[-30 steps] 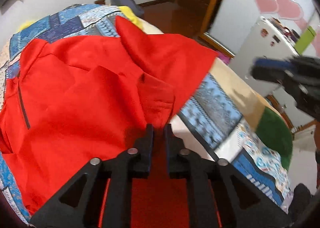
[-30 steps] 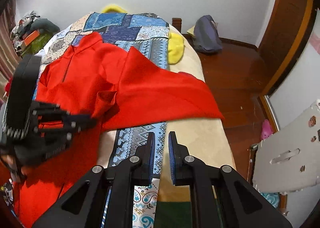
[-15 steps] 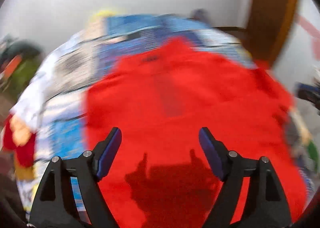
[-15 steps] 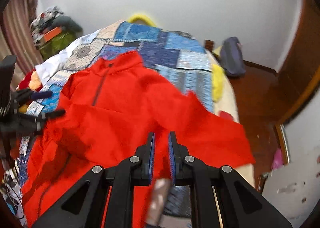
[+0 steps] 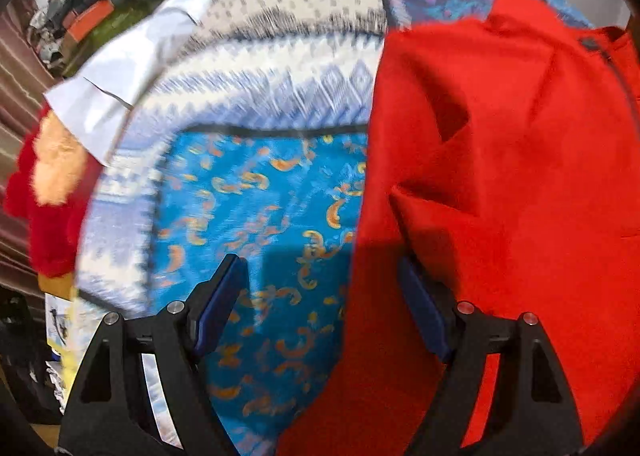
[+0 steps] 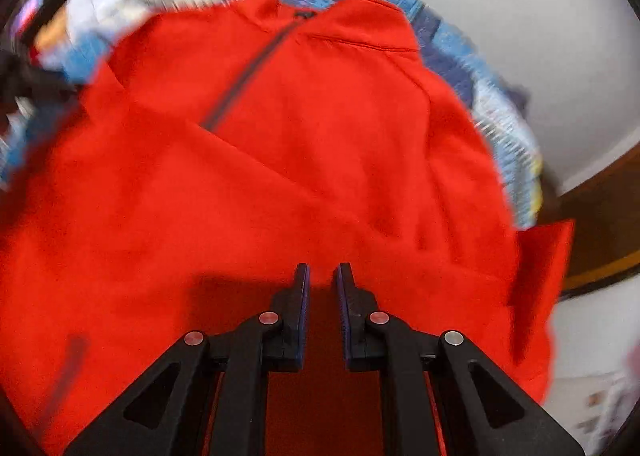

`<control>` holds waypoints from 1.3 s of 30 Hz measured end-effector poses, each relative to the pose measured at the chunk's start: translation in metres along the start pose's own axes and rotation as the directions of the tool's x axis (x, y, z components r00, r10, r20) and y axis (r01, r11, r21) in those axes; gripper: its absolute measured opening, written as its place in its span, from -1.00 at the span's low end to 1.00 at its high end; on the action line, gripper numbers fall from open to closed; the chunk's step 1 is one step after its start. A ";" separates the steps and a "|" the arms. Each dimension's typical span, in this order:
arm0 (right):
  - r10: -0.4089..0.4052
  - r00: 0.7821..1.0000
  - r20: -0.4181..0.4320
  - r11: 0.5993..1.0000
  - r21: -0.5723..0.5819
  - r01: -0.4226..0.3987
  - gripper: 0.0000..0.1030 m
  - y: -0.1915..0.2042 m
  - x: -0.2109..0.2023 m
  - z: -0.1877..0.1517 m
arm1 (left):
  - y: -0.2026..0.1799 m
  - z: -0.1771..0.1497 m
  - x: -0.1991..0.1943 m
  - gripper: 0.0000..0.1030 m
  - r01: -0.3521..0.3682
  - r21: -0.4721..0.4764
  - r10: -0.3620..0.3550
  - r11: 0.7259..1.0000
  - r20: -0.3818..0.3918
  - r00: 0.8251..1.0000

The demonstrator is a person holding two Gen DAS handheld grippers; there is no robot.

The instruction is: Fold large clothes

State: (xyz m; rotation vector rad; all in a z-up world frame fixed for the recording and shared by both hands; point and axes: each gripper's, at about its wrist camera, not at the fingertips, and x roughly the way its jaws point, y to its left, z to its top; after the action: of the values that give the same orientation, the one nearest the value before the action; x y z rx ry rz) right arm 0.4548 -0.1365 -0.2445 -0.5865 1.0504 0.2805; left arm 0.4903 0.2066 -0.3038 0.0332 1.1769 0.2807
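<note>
A large red zip-neck top (image 6: 320, 144) lies spread on the patchwork bedspread (image 5: 260, 184), collar at the far end with a dark zipper (image 6: 248, 72). In the left wrist view its left edge (image 5: 500, 176) fills the right half. My left gripper (image 5: 322, 268) is open and empty, its jaws straddling the garment's left edge above the bed. My right gripper (image 6: 322, 276) hovers over the lower middle of the garment with jaws nearly closed, a narrow gap between them and nothing held. The left gripper shows blurred at the left edge of the right wrist view (image 6: 24, 80).
A red and orange plush item (image 5: 44, 196) lies at the bed's left side, with a white sheet (image 5: 120, 72) and a pile of clutter (image 5: 92, 12) beyond. A white wall (image 6: 540, 36) and dark wood trim (image 6: 600, 216) lie to the right.
My left gripper let go of the red cloth, opened wide and swung to the garment's left edge. My right gripper moved over the garment's lower middle, still nearly closed.
</note>
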 end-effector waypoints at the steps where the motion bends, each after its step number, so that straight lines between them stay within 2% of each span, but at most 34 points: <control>1: -0.087 0.996 0.016 0.996 -0.032 0.088 -0.82 0.003 0.003 -0.003 | -0.002 -0.001 0.003 0.65 -0.011 0.006 0.011 1.000 0.016 1.000; 2: -0.168 0.986 0.012 0.984 -0.057 0.169 -0.82 0.003 0.008 -0.006 | -0.004 0.001 0.004 0.74 -0.022 0.015 0.022 1.000 0.038 0.999; 4: -0.209 0.978 0.002 0.976 -0.061 0.209 -0.82 -0.003 0.015 -0.011 | -0.002 0.000 0.005 0.75 -0.010 0.009 0.009 1.000 0.054 0.999; 6: -0.184 0.983 0.007 0.982 -0.030 0.184 -0.82 -0.015 0.016 -0.016 | -0.001 -0.001 0.004 0.75 0.058 0.003 -0.058 0.998 0.061 0.996; 8: -0.150 0.989 -0.001 0.989 0.008 0.150 -0.82 -0.025 0.017 -0.017 | -0.007 -0.005 0.002 0.71 0.129 0.038 -0.131 0.991 0.064 0.989; 10: -0.096 0.995 -0.002 0.994 0.043 0.096 -0.82 -0.035 0.016 -0.018 | -0.020 -0.010 0.002 0.40 0.138 0.092 -0.145 0.986 0.070 0.987; 12: -0.056 0.998 0.001 0.996 0.066 0.055 -0.82 -0.041 0.017 -0.018 | -0.033 -0.012 -0.001 -0.27 0.135 0.133 -0.145 0.982 0.075 0.987; 14: -0.021 1.000 0.006 0.996 0.089 0.020 -0.82 -0.047 0.017 -0.021 | -0.039 -0.011 -0.001 -0.47 0.082 0.141 -0.093 0.987 0.078 0.993; 15: -0.008 1.000 0.007 0.995 0.099 0.007 -0.82 -0.051 0.017 -0.021 | -0.039 -0.011 -0.002 -0.91 0.025 0.144 -0.038 0.989 0.092 0.995; 16: 0.011 1.000 0.008 0.994 0.113 -0.012 -0.82 -0.054 0.017 -0.023 | -0.037 -0.011 0.003 -0.89 -0.061 0.140 0.048 0.988 0.095 0.994; 19: 0.037 0.999 0.008 0.991 0.132 -0.038 -0.82 -0.063 0.015 -0.025 | -0.017 -0.010 0.013 -0.90 -0.067 0.094 0.060 0.993 0.073 0.995; 21: -0.010 1.000 -0.002 0.992 0.126 0.010 -0.82 -0.068 0.016 -0.028 | -0.010 -0.011 0.018 -0.90 -0.049 0.081 0.045 0.996 0.060 0.997; 26: -0.003 1.000 0.010 0.989 0.146 0.001 -0.82 -0.082 0.013 -0.040 | -0.019 -0.022 0.018 -0.90 -0.114 0.118 0.106 0.986 0.069 0.992; 29: -0.056 0.998 0.011 0.993 0.106 0.055 -0.82 -0.077 0.008 -0.046 | -0.019 -0.026 0.019 -0.88 -0.126 0.120 0.118 0.985 0.071 0.990; 34: -0.205 0.979 -0.007 0.975 0.090 0.205 -0.81 -0.088 -0.001 -0.060 | -0.013 -0.026 0.007 -0.89 -0.122 0.090 0.120 0.988 0.027 0.992; 35: -0.201 0.979 -0.018 0.973 0.111 0.202 -0.81 -0.094 -0.004 -0.064 | -0.010 -0.025 0.003 -0.89 -0.114 0.086 0.113 0.990 0.012 0.994; 37: -0.107 0.994 -0.027 0.974 0.198 0.110 -0.81 -0.115 -0.016 -0.073 | -0.006 -0.023 -0.010 -0.89 -0.078 0.076 0.077 0.994 0.008 0.997; 39: -0.001 1.000 -0.002 0.962 0.273 0.001 -0.81 -0.133 -0.027 -0.080 | -0.008 -0.023 -0.034 -0.87 -0.056 0.103 0.050 0.993 0.066 0.997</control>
State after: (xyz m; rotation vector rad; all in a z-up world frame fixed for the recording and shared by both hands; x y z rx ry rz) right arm 0.4483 -0.2892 -0.2076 -0.3381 1.0689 0.1300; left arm 0.4587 0.1883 -0.2829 0.1641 1.1279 0.2629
